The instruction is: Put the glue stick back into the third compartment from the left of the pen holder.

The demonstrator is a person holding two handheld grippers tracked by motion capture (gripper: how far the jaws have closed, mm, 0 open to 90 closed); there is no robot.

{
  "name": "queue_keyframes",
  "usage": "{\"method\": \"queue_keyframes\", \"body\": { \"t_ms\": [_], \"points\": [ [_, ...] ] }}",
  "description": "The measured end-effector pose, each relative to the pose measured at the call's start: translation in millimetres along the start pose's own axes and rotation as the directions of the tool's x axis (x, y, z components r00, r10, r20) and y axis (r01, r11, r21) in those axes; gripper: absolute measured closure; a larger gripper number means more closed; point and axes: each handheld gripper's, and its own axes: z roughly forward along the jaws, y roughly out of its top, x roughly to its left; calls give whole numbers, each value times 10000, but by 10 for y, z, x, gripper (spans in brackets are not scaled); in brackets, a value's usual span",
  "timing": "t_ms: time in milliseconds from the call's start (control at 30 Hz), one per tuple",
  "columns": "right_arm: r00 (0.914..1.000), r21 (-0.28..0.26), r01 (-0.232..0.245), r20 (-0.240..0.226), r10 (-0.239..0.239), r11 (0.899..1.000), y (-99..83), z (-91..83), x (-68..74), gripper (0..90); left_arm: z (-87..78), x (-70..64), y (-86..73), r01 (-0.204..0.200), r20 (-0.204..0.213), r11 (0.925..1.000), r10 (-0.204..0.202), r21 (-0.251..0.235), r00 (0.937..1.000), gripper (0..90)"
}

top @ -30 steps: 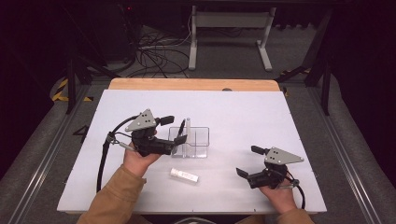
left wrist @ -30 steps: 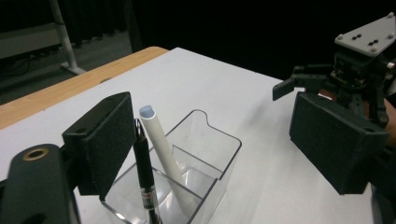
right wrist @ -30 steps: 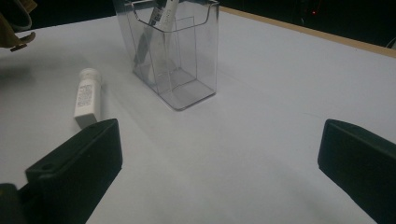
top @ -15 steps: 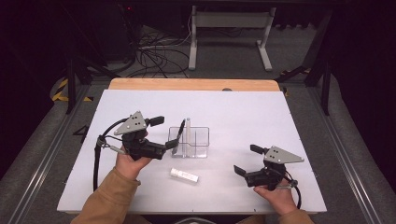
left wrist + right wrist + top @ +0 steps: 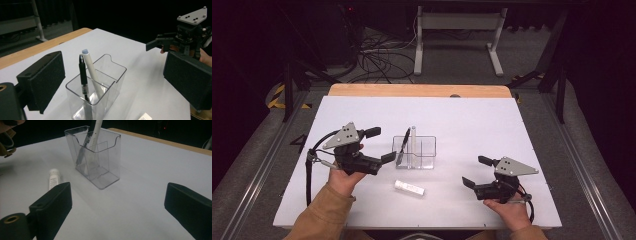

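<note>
A clear plastic holder (image 5: 424, 151) stands mid-table with a black pen (image 5: 401, 149) and a white pen (image 5: 412, 141) leaning in its left compartment. My left gripper (image 5: 382, 145) is open just left of the holder, holding nothing. In the left gripper view the holder (image 5: 113, 65), black pen (image 5: 83, 77) and white pen (image 5: 91, 70) sit between the wide-apart jaws. A short white tube (image 5: 409, 188) lies flat in front of the holder. My right gripper (image 5: 476, 171) is open at the front right, apart from everything. In its view it faces the holder (image 5: 105, 157) and the tube (image 5: 53, 178).
The white table surface (image 5: 472, 120) has a wooden strip (image 5: 417, 90) along its far edge. Beyond it are a dark floor, cables (image 5: 377, 55) and a metal stand (image 5: 457, 35). Bare table lies right of the holder and along the back.
My left gripper has drawn back to the left, away from the holder, with its jaws open. The right gripper has barely moved. Both pens and the tube stay put.
</note>
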Motion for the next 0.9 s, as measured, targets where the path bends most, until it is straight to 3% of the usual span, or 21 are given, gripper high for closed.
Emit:
{"method": "queue_keyframes", "body": {
  "t_ms": [233, 367, 633, 900],
  "points": [
    [9998, 184, 187, 51, -188, 9997, 63, 19, 68, 89, -148, -1, -105, -12, -106, 9999, 13, 150, 9999, 39],
    [9998, 206, 198, -30, -198, 9996, 113, 30, 95, 95, -245, 14, -210, 174, 23, 9998, -175, 111, 9998, 36],
    [9992, 426, 260, -314, -247, 9988, 210, 87, 143, 115, -378, 1, -414, -45, -641, 9986, 79, 530, 9979, 35],
    [9970, 515, 521, -607, -490, 9973, 330, 172, 218, 125, -494, 23, -631, 172, -904, 9981, -118, 597, 9958, 33]
  ]
}}
